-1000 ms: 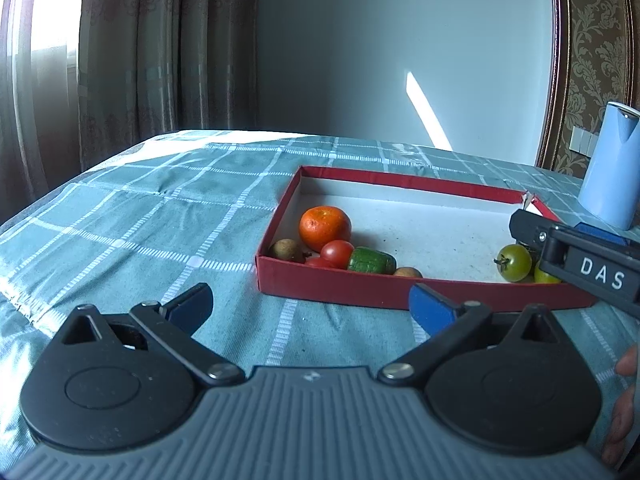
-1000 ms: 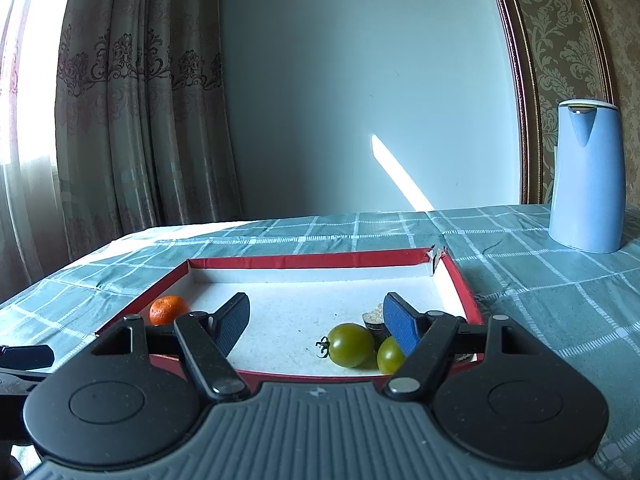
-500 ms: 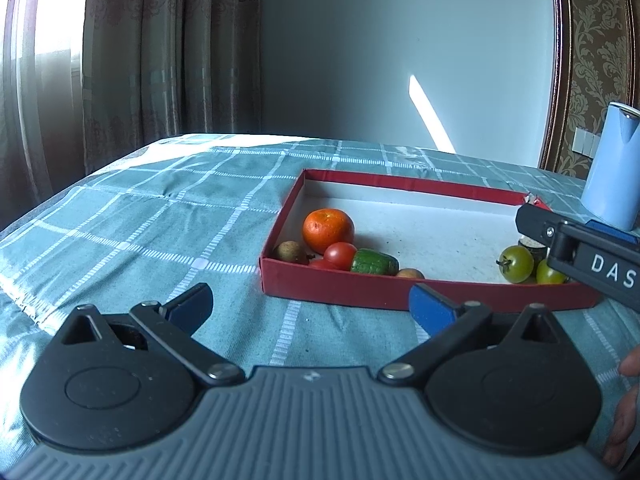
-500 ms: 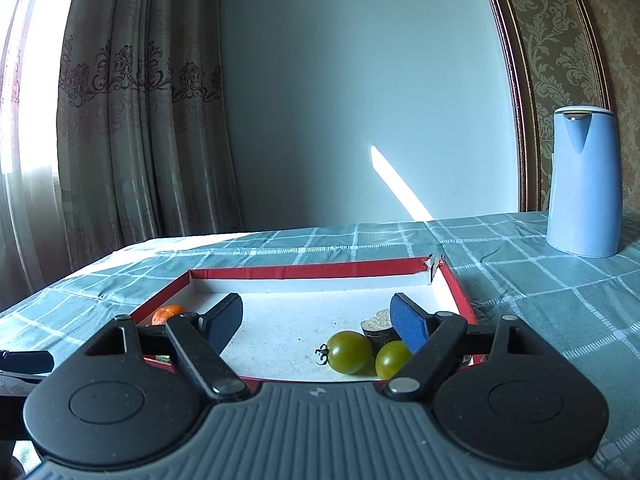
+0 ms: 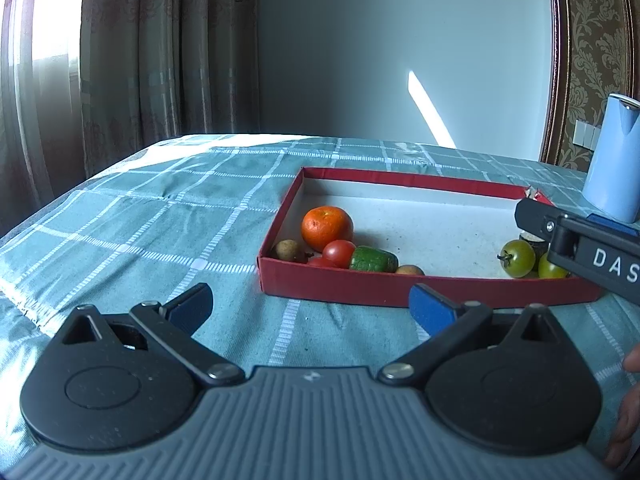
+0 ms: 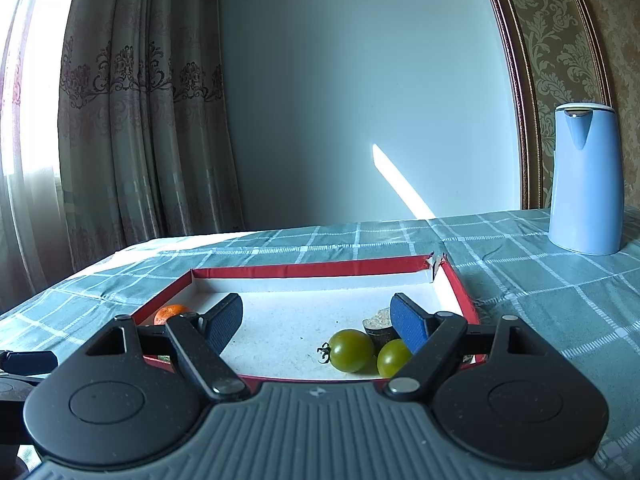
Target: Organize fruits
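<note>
A shallow red box (image 5: 400, 292) with a white floor sits on the checked teal cloth. Its near-left corner holds an orange (image 5: 327, 227), a red tomato (image 5: 339, 253), a green cucumber piece (image 5: 373, 260) and small brown fruits (image 5: 287, 249). Two green tomatoes (image 5: 518, 258) lie at the near right, also in the right wrist view (image 6: 351, 350), beside a dark cut piece (image 6: 380, 326). My left gripper (image 5: 310, 306) is open and empty before the box. My right gripper (image 6: 316, 320) is open and empty over the box's near edge; its body (image 5: 580, 248) shows in the left wrist view.
A light blue kettle (image 6: 586, 178) stands on the cloth at the far right, also in the left wrist view (image 5: 614, 160). Curtains (image 6: 120, 120) hang behind the table's left side. The box's far right corner (image 6: 434, 266) is torn.
Both grippers have drawn back and risen a little from the box. Both stay open and empty. The fruits have not moved.
</note>
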Available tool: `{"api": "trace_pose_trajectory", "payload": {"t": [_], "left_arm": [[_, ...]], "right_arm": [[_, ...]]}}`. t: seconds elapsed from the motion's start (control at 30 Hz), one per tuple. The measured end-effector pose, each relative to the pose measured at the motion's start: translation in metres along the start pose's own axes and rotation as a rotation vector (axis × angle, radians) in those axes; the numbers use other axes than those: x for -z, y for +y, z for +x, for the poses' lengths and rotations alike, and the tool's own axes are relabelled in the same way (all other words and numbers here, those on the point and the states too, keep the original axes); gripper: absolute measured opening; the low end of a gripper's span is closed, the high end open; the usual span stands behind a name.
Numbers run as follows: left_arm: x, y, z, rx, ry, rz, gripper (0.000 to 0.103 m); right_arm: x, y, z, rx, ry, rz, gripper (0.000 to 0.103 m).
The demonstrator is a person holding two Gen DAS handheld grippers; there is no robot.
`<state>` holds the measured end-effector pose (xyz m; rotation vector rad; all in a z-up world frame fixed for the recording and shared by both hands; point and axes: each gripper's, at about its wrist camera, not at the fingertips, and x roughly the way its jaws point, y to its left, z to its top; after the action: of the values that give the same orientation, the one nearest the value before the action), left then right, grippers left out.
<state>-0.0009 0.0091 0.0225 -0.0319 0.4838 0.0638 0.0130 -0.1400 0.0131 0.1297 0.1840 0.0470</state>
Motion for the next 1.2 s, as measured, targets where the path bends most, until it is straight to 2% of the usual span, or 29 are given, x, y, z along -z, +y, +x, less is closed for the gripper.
{"api": "trace_pose_trajectory", "payload": {"t": [1.2], "left_arm": [[0.0011, -0.0032, 0.0040, -0.008, 0.023, 0.030, 0.103]], "right_arm": [[-0.0001, -0.0005, -0.0004, -0.004, 0.001, 0.006, 0.081]]}}
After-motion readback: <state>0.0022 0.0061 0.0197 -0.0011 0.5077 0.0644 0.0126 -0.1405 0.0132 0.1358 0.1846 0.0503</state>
